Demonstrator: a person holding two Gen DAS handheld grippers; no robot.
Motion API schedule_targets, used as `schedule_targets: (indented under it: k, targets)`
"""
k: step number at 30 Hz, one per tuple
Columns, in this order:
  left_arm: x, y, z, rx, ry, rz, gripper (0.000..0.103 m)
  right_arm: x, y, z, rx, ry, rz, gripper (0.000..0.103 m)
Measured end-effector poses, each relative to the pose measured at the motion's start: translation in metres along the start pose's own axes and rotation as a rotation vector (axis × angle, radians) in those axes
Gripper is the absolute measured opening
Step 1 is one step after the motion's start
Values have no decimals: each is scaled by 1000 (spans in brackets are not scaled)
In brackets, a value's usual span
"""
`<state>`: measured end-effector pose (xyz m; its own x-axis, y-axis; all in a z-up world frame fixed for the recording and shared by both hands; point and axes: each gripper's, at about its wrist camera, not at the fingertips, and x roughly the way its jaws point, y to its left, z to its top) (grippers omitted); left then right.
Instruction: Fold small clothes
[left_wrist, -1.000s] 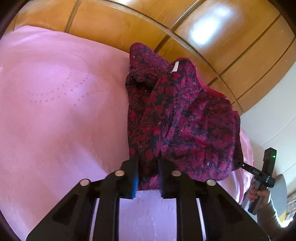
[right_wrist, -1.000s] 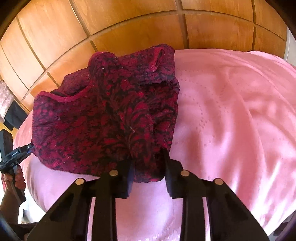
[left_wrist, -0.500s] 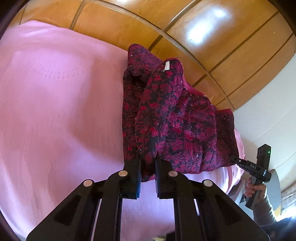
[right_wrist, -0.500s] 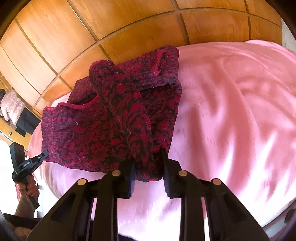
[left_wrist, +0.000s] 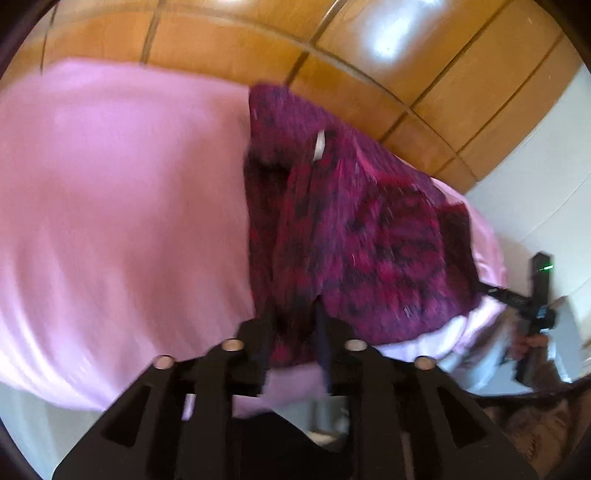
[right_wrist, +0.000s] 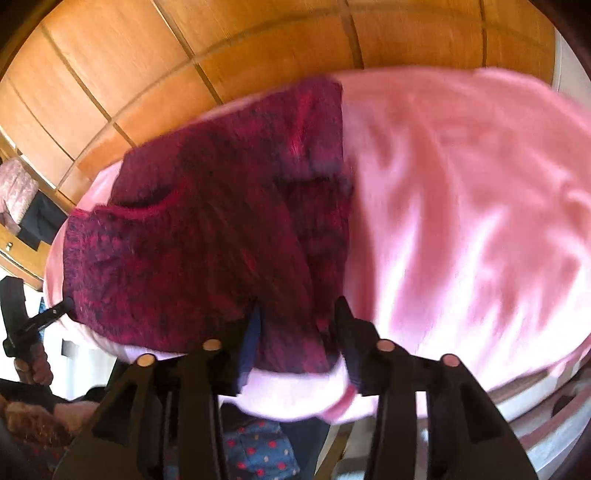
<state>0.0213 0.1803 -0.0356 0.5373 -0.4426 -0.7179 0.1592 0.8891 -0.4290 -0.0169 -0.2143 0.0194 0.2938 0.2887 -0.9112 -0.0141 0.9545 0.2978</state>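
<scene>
At the bed's (left_wrist: 110, 221) near edge both claws (left_wrist: 293, 332) (right_wrist: 297, 332) have just been opening, garment (left_wrist: 351, 240) hem loose between; fold may spring apart.

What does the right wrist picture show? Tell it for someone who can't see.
A dark red patterned garment lies bunched on a pink bedspread, its near edge between the right gripper's jaws, which have just been opening. Wooden panels stand behind, and the picture is blurred.
</scene>
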Motion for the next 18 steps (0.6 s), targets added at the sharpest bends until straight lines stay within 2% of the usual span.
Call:
schedule_targets:
  k: [1,3,6,9,11,14,15,16,17,18]
  targets:
    - [-1,-1,5,14,-17,8,29,-3,6,7,-18,-33,-16,52]
    - [-4,-1,18,28,-56,36,45,-7,21,20,-61,-90,-28,52]
    - [-3,-4,32,56,-86,49,48,-6,38,29,-142,-151,-69,54]
    - [-4,-11,43,101,-122,56,60,5,63,45,-222,-192,-82,53]
    - [1,-18,45,140,-125,48,60,14,76,51,-267,-200,-89,53]
    - [14,-24,54,172,-121,40,62,34,85,55,-328,-192,-134,47]
    - [21,-24,56,174,-109,33,62,41,86,57,-332,-175,-144,31]
    - [27,-25,59,177,-97,22,62,48,84,58,-331,-150,-166,22]
    - [33,-27,58,184,-84,8,52,48,79,58,-327,-148,-189,21]
    - [38,-27,57,195,-69,-1,38,48,72,59,-306,-149,-200,20]
